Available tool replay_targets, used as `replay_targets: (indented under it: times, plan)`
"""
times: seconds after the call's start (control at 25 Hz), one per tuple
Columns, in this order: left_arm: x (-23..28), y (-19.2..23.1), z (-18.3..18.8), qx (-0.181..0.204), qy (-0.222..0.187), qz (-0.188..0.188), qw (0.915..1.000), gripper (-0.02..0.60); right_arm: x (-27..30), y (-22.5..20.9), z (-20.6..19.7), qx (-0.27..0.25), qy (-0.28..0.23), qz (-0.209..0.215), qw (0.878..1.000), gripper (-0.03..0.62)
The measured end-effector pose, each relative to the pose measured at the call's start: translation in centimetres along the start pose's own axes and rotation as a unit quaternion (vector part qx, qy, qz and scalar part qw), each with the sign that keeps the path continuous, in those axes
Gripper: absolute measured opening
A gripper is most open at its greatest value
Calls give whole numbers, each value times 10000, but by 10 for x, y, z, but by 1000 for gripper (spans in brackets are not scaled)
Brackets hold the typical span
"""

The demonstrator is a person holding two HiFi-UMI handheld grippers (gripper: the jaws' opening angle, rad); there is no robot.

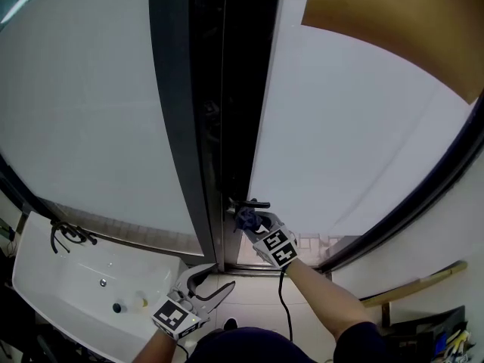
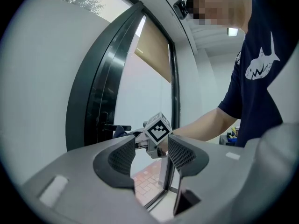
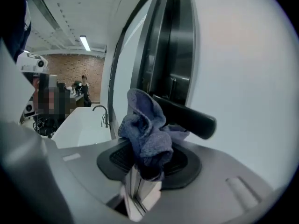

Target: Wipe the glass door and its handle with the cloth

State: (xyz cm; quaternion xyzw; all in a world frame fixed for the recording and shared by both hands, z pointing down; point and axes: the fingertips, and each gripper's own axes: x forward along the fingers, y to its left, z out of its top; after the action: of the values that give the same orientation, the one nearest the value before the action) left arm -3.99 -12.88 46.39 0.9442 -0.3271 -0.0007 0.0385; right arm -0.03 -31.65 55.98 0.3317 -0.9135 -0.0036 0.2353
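The right claw (image 3: 148, 162) pinched the cloth (image 3: 144, 129), bunched at the handle (image 3: 189, 119), whose bar ran crosswise just above it. The left claw (image 2: 150, 157), spread and empty, hung farther below the handle.

1. The door frame (image 1: 181, 127) stood at the centre of the head view. A fixed pane (image 1: 76, 89) lay to its left and the glass door (image 1: 363, 142) to its right.
2. The handle (image 1: 255, 203) projected from the door's edge, just beside the frame.
3. The cloth (image 3: 145, 134) sat between the jaws of the right gripper (image 3: 149, 164), against the handle and partly below it.
4. The left gripper (image 1: 208, 284) was lower and further left, near the foot of the frame and well apart from the handle. Nothing lay between its spread jaws.
5. A basin (image 1: 45, 278) lay left of the frame, below the pane, with a tap (image 1: 68, 234) at its far rim.
6. A blind (image 1: 393, 21) covered the door's upper right corner.
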Motion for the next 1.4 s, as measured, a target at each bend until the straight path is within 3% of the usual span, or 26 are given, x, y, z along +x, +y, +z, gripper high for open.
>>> replay_targets:
  times: [0.28,0.4,0.64,0.84,1.0,1.2,1.4]
  plan:
    - [-15,13,-6,-63,130,208,9997,215,45,-3,30,908,-626,-109,9938,144]
    - [-19,16,-11,-67,207,241,9995,215,50,-4,37,1050,-817,-177,9910,144]
    - [-14,21,-7,-15,206,194,9996,215,49,-2,24,711,-331,-34,9969,141]
    - [-9,17,-5,24,175,106,9998,215,41,-11,2,20,207,-359,9991,140]
    - [-9,14,-7,-9,172,72,9998,215,31,-24,-22,95,581,-611,9964,140]
    - [-12,17,-12,-58,213,101,9997,215,25,-10,5,495,-203,-251,9983,140]
    - [-10,18,-9,-21,200,75,9998,215,40,2,37,1268,-719,-120,9892,141]
